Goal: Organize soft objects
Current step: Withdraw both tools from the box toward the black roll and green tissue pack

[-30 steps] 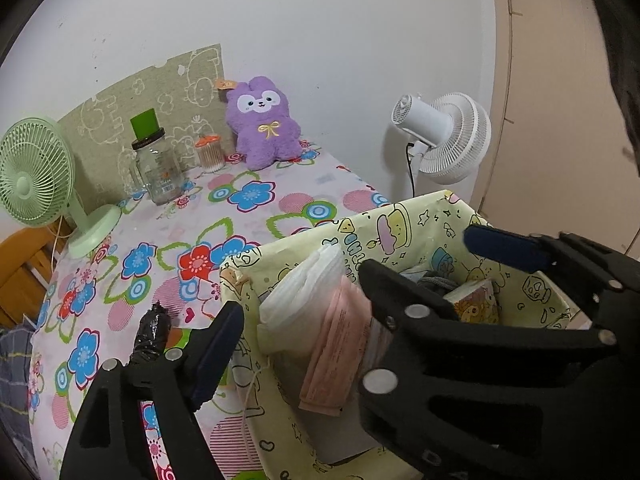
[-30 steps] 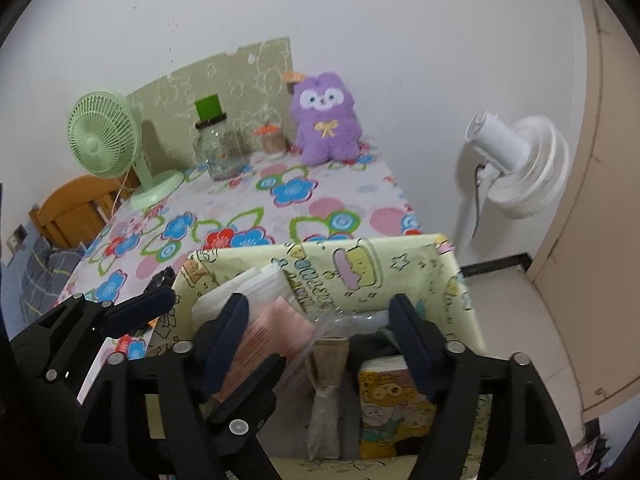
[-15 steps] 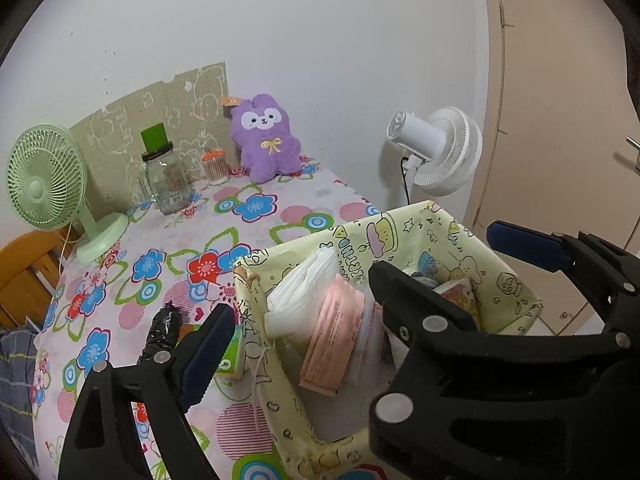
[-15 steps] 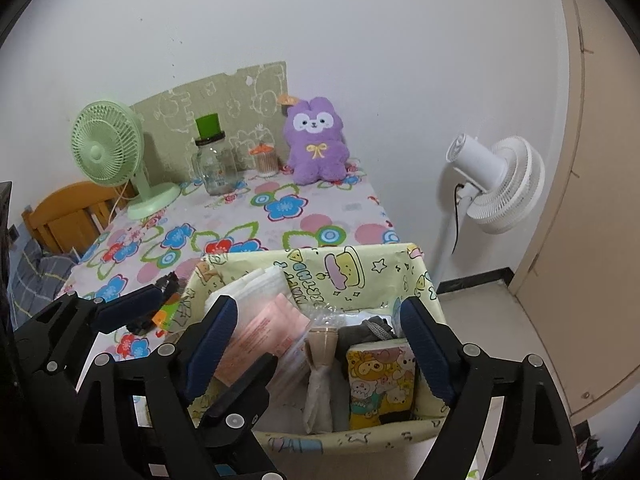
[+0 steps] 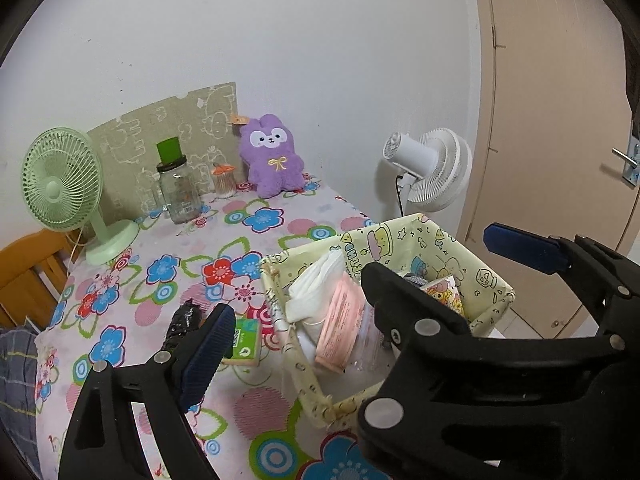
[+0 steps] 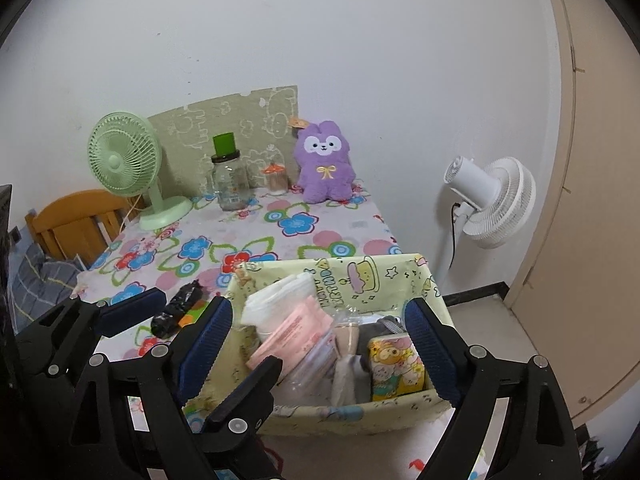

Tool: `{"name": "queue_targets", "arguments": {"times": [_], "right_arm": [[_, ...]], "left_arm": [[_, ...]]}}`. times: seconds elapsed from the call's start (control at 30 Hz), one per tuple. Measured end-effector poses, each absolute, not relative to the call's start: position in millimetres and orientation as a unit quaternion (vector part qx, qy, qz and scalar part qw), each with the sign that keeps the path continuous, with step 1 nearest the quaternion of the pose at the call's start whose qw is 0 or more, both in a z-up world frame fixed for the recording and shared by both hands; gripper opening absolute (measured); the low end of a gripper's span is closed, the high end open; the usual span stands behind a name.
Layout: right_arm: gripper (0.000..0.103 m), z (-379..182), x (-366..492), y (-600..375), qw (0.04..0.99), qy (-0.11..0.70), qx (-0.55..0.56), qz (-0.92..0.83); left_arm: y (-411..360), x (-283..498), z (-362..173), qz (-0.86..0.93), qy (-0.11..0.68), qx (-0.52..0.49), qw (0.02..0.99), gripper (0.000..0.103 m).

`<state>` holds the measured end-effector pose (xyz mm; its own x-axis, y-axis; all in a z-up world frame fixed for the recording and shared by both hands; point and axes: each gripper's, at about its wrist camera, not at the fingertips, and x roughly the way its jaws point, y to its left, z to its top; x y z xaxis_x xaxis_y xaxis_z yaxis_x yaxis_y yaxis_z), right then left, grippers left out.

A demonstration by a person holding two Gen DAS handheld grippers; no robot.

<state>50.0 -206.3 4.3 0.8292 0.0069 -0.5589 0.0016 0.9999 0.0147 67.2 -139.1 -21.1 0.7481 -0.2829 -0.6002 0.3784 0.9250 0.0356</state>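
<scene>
While both grippers' fingers (image 6: 428, 344) gape empty, basket (image 6: 352, 280) blocks plush (image 6: 324, 168).

A basket (image 6: 344, 280) is set at the table's (image 6: 320, 236) near right corner, low in the right wrist frame. Pouches (image 6: 292, 332), a cloth (image 6: 276, 300) and a small pack (image 6: 396, 368) are held in it. Left of the basket a dark bundle (image 6: 176, 312) is laid. At the table's far edge, from left to right, a fan (image 6: 124, 160), a jar (image 6: 228, 180) and a plush (image 6: 324, 164) are lined up before a board (image 6: 240, 120). A second fan (image 6: 496, 200) is placed beyond the table, at right.
</scene>
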Motion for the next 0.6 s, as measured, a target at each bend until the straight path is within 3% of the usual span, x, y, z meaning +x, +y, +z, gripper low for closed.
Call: {"name": "queue_targets", "arguments": {"times": [0.6], "right_arm": [[0.09,25,22,-155,0.963,0.27,0.012,0.012]], "left_arm": [[-89,41,-1,-0.162,0.277,0.076,0.944,0.092]]}}
